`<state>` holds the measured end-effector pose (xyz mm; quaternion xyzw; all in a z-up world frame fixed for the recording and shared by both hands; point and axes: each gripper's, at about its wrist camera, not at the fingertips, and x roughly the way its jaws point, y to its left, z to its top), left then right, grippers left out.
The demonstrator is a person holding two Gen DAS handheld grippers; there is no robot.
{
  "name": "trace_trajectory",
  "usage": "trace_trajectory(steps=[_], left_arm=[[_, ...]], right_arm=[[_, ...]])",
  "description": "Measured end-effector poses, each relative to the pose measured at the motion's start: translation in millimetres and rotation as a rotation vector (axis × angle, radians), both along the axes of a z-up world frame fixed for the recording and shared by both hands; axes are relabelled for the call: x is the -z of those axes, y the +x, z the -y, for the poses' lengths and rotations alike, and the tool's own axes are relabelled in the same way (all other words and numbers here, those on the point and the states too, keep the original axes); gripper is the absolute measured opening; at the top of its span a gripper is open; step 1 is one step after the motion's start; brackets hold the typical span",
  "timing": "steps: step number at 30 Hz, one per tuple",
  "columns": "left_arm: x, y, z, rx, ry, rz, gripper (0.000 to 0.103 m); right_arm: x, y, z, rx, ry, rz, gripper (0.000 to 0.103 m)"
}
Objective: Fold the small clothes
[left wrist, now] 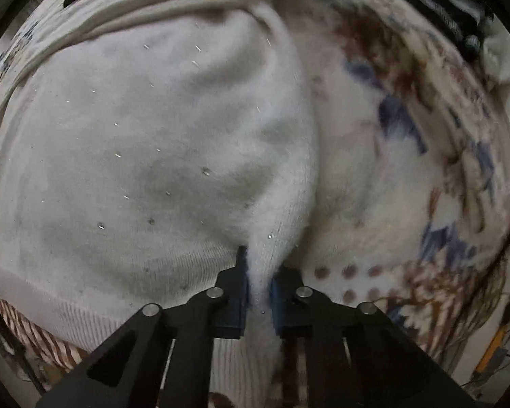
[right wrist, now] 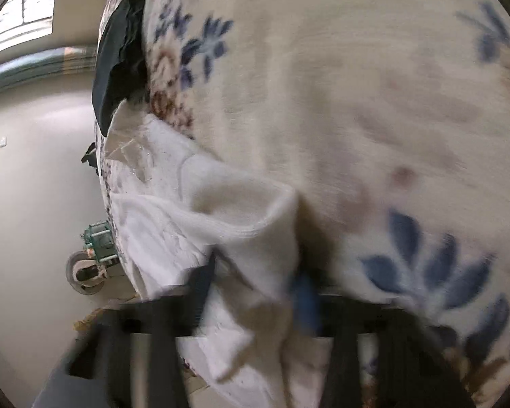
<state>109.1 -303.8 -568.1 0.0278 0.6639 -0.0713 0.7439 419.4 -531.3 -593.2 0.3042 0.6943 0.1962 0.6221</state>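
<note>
While the left gripper (left wrist: 258,289) pinches the white fuzzy knit sweater's (left wrist: 153,153) edge at six o'clock for folding, the blurred right gripper (right wrist: 255,292) seemingly clamps it too.

White knit sweater (left wrist: 146,156) with ribbed hem, flecked with tiny silvery sequins and grey spots. Cream blanket (left wrist: 408,156) beneath, printed with blue leaves, brown flowers, dull red dots. Black gripper frames with blue finger pads (left wrist: 275,292). Dark black-green garment (right wrist: 119,64) at far left. Pale beige floor (right wrist: 34,176).
</note>
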Motion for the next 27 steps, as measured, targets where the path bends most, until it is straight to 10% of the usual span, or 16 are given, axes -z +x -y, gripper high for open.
trace_trajectory(steps=[13,27], left_arm=[[-101.7,-7.1,-151.3,-0.317,-0.158,0.137,0.006],[-81.1,1.1,-360.2,-0.55,-0.255,0.123,0.006]], right_arm=[[-119.7,2.2,-58.3,-0.022,-0.054,0.136,0.009],[-140.0,69.9,-332.2,-0.141,-0.218,0.152,0.008]])
